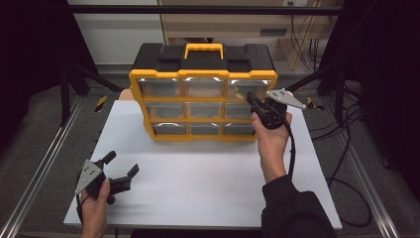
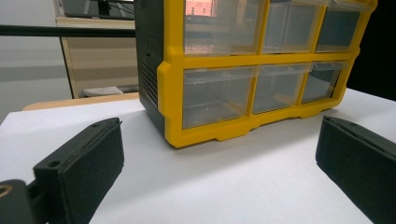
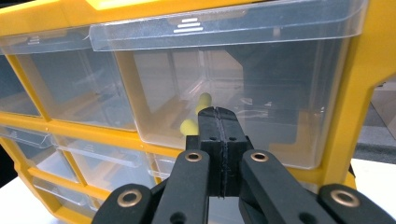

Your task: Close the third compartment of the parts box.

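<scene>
At about 8 o'clock on the white table (image 1: 198,173), the left gripper (image 1: 120,167) rests low in the person's left hand (image 1: 96,208), its jaws spread wide and holding nothing. At 12 o'clock stands the yellow-and-black drawer cabinet (image 1: 203,74), upright, three rows of clear drawers facing the person. At roughly 2 o'clock, the right gripper (image 1: 253,99) sits against the top right drawer (image 3: 243,93), its jaws pressed fully together with nothing between them. Inside that drawer lie small yellow pieces (image 3: 189,126), just behind the clear front.
</scene>
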Action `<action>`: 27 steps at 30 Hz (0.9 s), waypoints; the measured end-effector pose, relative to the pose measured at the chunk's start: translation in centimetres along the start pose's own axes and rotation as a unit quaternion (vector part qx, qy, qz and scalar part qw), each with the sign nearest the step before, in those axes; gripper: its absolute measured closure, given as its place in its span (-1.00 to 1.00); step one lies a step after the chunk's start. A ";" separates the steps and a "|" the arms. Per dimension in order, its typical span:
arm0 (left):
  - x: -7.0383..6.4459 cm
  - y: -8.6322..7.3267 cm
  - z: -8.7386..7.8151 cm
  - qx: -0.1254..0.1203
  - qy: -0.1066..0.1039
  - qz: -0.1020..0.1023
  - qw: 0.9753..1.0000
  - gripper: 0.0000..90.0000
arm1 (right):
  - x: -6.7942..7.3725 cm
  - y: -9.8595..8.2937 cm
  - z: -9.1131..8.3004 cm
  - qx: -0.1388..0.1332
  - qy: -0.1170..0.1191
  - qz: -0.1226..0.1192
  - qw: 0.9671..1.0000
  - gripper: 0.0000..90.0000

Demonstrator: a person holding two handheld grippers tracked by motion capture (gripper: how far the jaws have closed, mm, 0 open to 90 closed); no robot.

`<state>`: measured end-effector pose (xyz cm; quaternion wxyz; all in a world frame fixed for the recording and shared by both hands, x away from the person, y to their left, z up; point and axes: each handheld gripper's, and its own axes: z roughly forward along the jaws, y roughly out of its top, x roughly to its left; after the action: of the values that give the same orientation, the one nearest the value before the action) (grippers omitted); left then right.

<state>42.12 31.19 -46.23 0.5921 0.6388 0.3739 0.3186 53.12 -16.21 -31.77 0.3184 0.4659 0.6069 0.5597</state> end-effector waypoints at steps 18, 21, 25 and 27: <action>0.0 0.0 0.0 0.000 0.000 0.001 1.000 -0.98 | -0.3 0.2 0.5 -0.010 -0.005 0.027 1.000 1.00; 0.0 0.0 0.0 0.000 0.000 0.001 1.000 -0.98 | -0.4 0.4 0.7 -0.011 -0.007 0.034 0.999 1.00; 0.0 0.0 0.0 0.000 0.001 0.000 1.000 -0.98 | -0.4 0.5 0.8 -0.012 -0.008 0.032 0.999 1.00; 0.0 0.0 0.0 0.000 0.001 0.001 1.000 -0.98 | -0.4 0.5 0.8 -0.012 -0.009 0.029 0.999 1.00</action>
<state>42.15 31.18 -46.24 0.5915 0.6391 0.3740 0.3191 54.07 -16.32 -31.52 0.3128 0.4844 0.5833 0.5722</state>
